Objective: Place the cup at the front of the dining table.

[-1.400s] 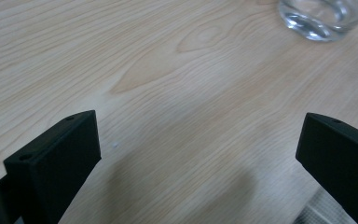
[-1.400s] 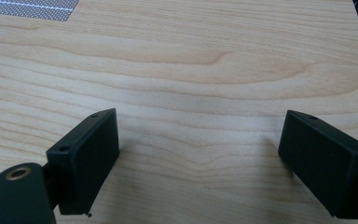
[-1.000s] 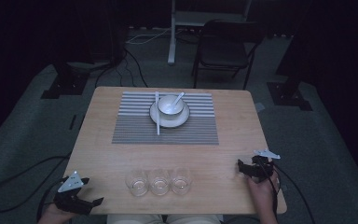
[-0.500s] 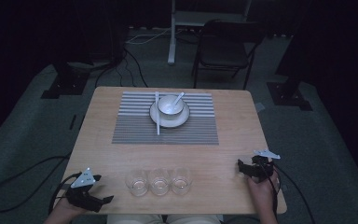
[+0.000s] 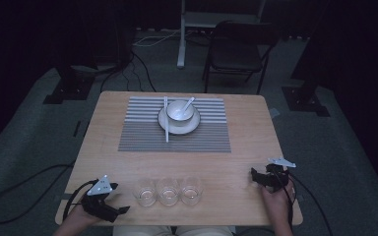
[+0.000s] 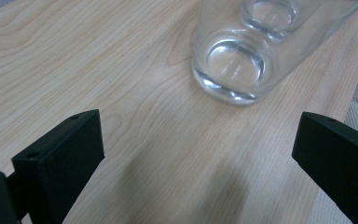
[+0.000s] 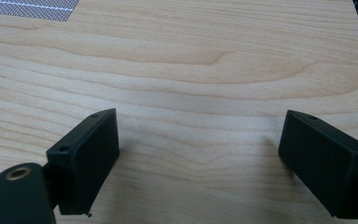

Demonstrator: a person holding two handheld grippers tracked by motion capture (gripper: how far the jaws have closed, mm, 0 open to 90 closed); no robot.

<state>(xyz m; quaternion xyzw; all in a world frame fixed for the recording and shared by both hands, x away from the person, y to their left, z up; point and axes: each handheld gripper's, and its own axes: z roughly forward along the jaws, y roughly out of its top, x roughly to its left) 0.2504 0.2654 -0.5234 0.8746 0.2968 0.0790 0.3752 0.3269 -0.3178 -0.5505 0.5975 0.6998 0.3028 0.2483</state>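
Note:
Three clear empty glasses stand in a row near the table's front edge: left [image 5: 146, 192], middle [image 5: 169, 191], right [image 5: 190, 189]. My left gripper [image 5: 120, 202] sits low at the front left corner, pointing at the left glass and a short way from it. In the left gripper view its jaws [image 6: 198, 135] are open over bare wood, with the nearest glass [image 6: 235, 65] just ahead; they have just been closing slightly. My right gripper [image 5: 254, 177] rests at the front right, and in its own view [image 7: 199, 135] it is open and holds nothing.
A striped grey placemat [image 5: 142, 137] lies at the far middle of the wooden table [image 5: 246, 142]. On it is a white plate [image 5: 192, 127] with a bowl [image 5: 179, 110], a spoon [image 5: 189, 102] and a white chopstick [image 5: 166, 123]. A dark chair [image 5: 236, 54] stands beyond the table.
My left gripper has slid to the right along the front edge, closer to the left glass. The right gripper and the glasses have stayed put.

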